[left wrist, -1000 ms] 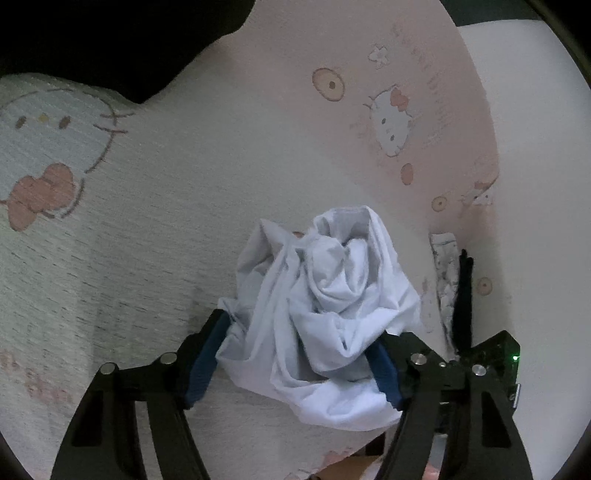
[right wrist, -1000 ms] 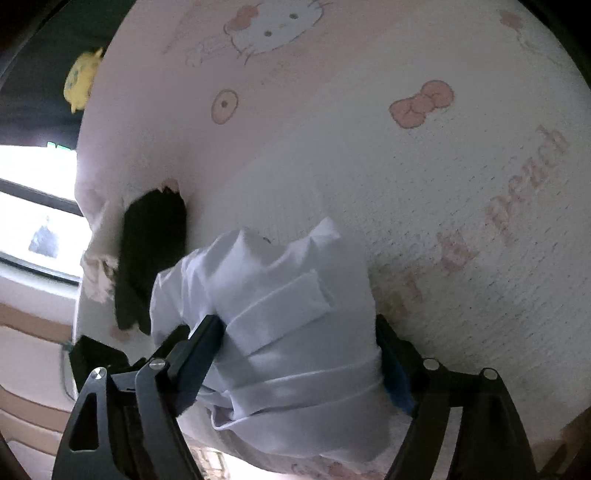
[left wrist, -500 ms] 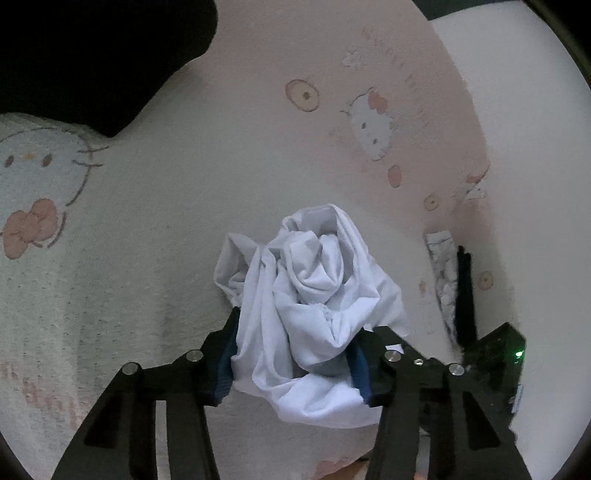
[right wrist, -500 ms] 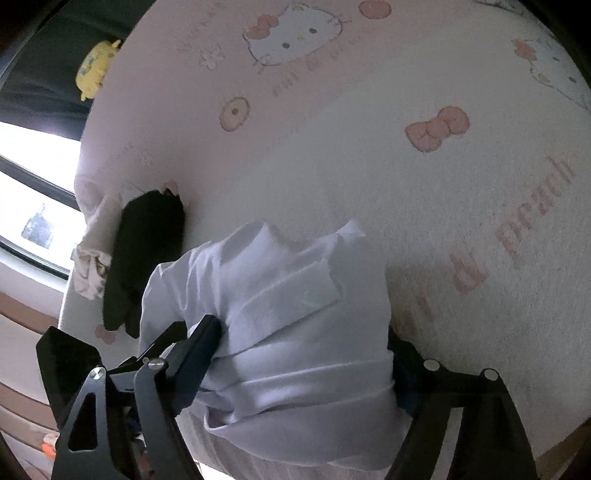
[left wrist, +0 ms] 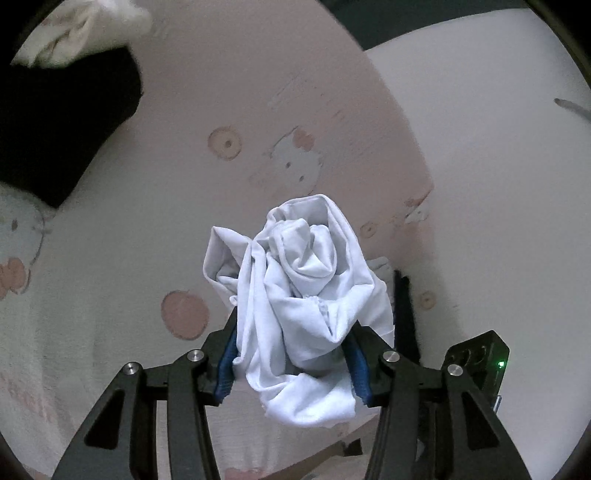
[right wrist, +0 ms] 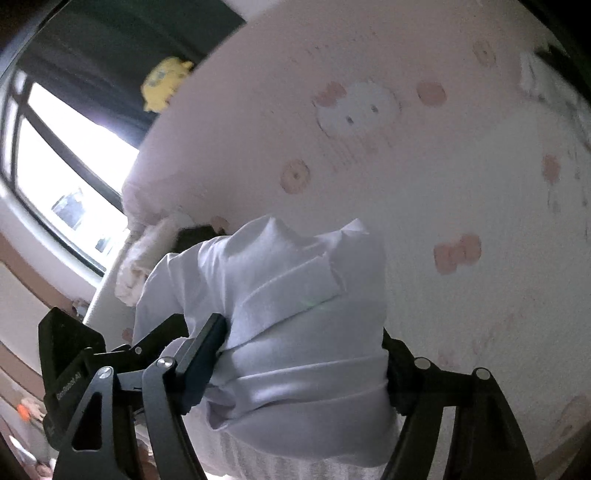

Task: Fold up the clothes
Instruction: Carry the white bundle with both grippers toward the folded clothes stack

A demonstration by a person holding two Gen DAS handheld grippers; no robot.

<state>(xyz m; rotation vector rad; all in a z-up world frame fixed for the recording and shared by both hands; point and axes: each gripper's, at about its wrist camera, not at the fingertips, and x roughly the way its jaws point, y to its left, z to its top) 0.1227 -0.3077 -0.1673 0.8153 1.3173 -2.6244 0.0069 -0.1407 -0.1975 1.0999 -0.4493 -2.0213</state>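
Right, below both cameras spreads a pale pink bedspread [left wrist: 332, 110] printed with cartoon cats, bows and dots, soft and slightly blurred. In the right wrist view a bright window [right wrist: 66, 177] sits at the left, and a yellow plush toy [right wrist: 164, 83] rests against a dark backing beyond the bed's far edge. A dark garment [left wrist: 55, 122] lies at the upper left of the left wrist view, with a pale crumpled cloth [left wrist: 81, 33] beside it. A narrow black item [left wrist: 404, 310] lies on the bed just behind the bundle.

Now the grippers: both angle downward over the bed. The left gripper [left wrist: 291, 356] has its blue pads [left wrist: 227, 360] pressed into a crumpled white garment [left wrist: 303, 295], the jaws about half closed and steady on the fabric, which bulges up between them in tight folds. The right gripper [right wrist: 303, 365] grasps another part of what looks like that same white cloth, a thick bunched wad, jaws wide around it and just now closing further, pads buried in the folds. The cloth hangs in both grips, clear of the bedspread.
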